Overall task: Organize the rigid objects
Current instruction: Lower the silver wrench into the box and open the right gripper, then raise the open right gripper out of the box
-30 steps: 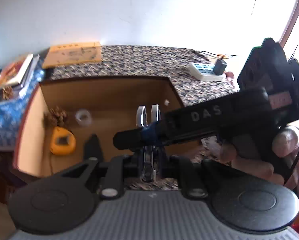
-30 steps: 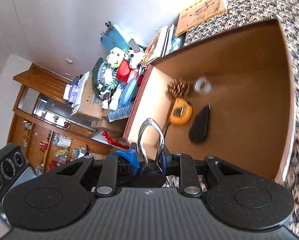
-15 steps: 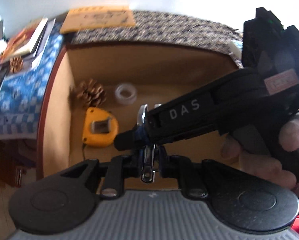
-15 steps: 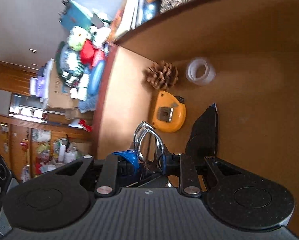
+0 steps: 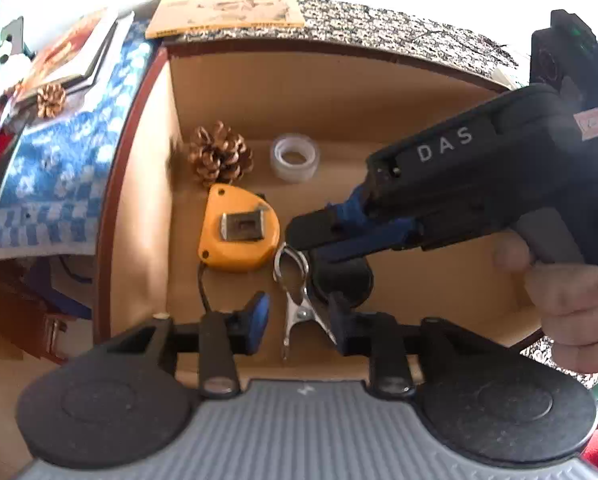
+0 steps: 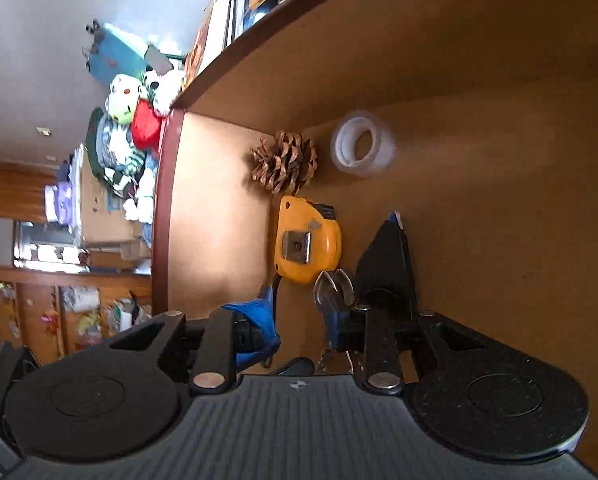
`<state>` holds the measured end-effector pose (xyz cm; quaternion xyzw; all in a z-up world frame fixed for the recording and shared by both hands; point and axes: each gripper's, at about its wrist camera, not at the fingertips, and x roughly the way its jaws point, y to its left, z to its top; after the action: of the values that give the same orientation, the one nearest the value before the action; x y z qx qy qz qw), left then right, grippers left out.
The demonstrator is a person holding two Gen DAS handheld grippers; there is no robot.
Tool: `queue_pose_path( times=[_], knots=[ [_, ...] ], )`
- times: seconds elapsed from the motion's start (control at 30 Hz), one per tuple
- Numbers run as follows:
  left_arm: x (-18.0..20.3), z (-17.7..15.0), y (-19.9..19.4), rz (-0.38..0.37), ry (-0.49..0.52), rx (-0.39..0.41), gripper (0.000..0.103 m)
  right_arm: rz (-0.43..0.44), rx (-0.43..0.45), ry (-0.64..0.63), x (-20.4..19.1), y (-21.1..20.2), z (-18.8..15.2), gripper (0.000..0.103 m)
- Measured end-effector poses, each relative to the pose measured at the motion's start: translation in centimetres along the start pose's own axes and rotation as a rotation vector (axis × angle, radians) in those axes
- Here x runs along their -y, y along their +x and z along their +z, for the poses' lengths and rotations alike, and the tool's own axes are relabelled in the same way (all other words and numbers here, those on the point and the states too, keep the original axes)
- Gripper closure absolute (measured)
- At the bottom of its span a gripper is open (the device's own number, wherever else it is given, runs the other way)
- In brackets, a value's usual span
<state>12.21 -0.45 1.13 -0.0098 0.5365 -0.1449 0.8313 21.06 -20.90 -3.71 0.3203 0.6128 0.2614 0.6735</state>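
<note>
Four items, a pinecone (image 5: pixel 220 155), tape roll (image 5: pixel 295 157), tape measure (image 5: pixel 239 232) and black piece (image 6: pixel 387 258), are already laid in the box (image 5: pixel 147 184), where the metal clip (image 5: pixel 295 292) is left lying between both parted, empty tongs, left tongs (image 5: pixel 299 320) and right tongs (image 6: pixel 303 320).

Left gripper (image 5: pixel 299 318) is down low with its blue-padded fingers (image 5: pixel 259 314) spread wide apart. Right gripper (image 5: pixel 311 240) comes in from the right, angled across and slightly downward to the left, its black body gripped by the person's right hand (image 5: pixel 567 284) with fingers curled under the handle. From its own wrist camera the right gripper (image 6: pixel 303 320) also shows its jaws parted, one blue pad on the left, the other finger on the right.
</note>
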Motion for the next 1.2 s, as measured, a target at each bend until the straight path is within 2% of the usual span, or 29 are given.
queue_pose_path(
  times=[0.2, 0.5, 0.8, 1.0, 1.2],
  knots=[
    [1.7, 0.3, -0.7, 0.086, 0.028, 0.044, 0.061, -0.031, 0.083, -0.058, -0.4, -2.2, -0.6, 0.091],
    [4.2, 0.6, -1.9, 0.219, 0.025, 0.088, 0.055, -0.076, 0.192, -0.102, 0.1, -5.2, -2.1, 0.091],
    [6.6, 0.9, -3.7, 0.327, -0.042, 0.144, 0.048, -0.176, 0.307, -0.217, -0.5, -8.7, -4.1, 0.089],
    [7.9, 0.7, -4.4, 0.380, -0.090, 0.163, 0.045, -0.225, 0.337, -0.270, -0.8, -10.1, -5.4, 0.089],
    [8.6, 0.2, -5.5, 0.424, -0.158, 0.222, 0.043, -0.250, 0.371, -0.312, -0.9, -10.9, -7.2, 0.089]
  ],
)
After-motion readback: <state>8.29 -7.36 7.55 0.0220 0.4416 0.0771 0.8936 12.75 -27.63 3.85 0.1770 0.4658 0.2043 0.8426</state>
